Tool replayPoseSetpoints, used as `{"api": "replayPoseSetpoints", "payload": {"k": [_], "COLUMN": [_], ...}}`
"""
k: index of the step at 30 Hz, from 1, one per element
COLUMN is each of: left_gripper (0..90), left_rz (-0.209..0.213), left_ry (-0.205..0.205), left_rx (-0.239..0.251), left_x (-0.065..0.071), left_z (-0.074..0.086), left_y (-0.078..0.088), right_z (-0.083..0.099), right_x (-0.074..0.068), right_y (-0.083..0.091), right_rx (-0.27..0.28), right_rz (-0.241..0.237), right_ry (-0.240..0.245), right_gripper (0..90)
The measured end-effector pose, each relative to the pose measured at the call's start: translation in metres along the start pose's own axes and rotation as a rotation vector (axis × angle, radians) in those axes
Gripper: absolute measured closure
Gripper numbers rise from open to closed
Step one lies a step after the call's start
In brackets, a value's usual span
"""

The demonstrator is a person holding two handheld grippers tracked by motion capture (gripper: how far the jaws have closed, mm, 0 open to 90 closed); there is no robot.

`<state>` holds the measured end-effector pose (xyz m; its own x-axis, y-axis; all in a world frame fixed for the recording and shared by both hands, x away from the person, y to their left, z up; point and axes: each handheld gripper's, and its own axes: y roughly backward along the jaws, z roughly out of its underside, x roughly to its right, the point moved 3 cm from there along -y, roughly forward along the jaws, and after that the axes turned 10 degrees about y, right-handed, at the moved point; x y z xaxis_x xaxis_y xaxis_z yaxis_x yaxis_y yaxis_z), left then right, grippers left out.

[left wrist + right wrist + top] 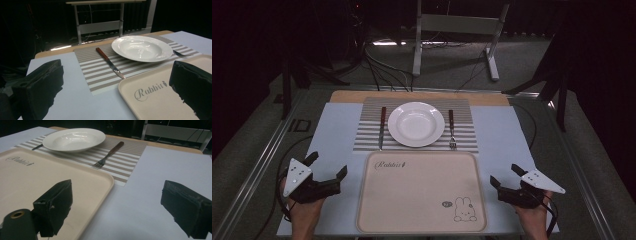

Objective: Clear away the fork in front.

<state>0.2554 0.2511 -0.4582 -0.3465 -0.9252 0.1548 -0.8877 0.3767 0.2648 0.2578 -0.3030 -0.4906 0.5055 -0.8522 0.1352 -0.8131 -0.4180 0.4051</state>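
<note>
High view | beige tray (422, 192) with rabbit print lies flat | both grippers' fingers wide apart, empty

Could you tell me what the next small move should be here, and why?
Probably reach the left gripper forward to the knife. Both grippers are open and empty beside the empty tray, while the knife, plate and fork lie on the striped placemat.

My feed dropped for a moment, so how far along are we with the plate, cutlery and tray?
Nothing looks moved yet. The white round plate, the wooden-handled knife and the wooden-handled fork all lie on the striped placemat, and the beige rabbit-print tray has nothing on it. The left gripper and right gripper flank the tray, both open, holding nothing. Every handling step remains.
</note>
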Motion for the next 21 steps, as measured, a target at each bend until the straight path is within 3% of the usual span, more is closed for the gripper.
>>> {"api": "replayPoseSetpoints", "payload": {"k": [10, 16, 21], "left_gripper": [0.0, 0.0, 0.0], "left_rz": [-0.038, -0.054, -0.071], "left_ry": [0.044, 0.053, 0.041], "left_rx": [0.031, 0.028, 0.016], "left_x": [-0.0063, -0.009, -0.008], "left_z": [0.0005, 0.0014, 0.0032], "left_y": [0.0021, 0.0006, -0.0039], "right_z": [-0.0001, -0.0007, -0.0033], "right_x": [-0.0004, -0.0003, -0.0001], "right_y": [-0.0003, -0.0006, 0.0001], "right_rx": [0.0, -0.005, -0.002], "right_rz": [0.005, 0.021, 0.018], "right_ry": [-0.005, -0.005, -0.031], "right_gripper": [10.7, 10.6, 10.6]}}
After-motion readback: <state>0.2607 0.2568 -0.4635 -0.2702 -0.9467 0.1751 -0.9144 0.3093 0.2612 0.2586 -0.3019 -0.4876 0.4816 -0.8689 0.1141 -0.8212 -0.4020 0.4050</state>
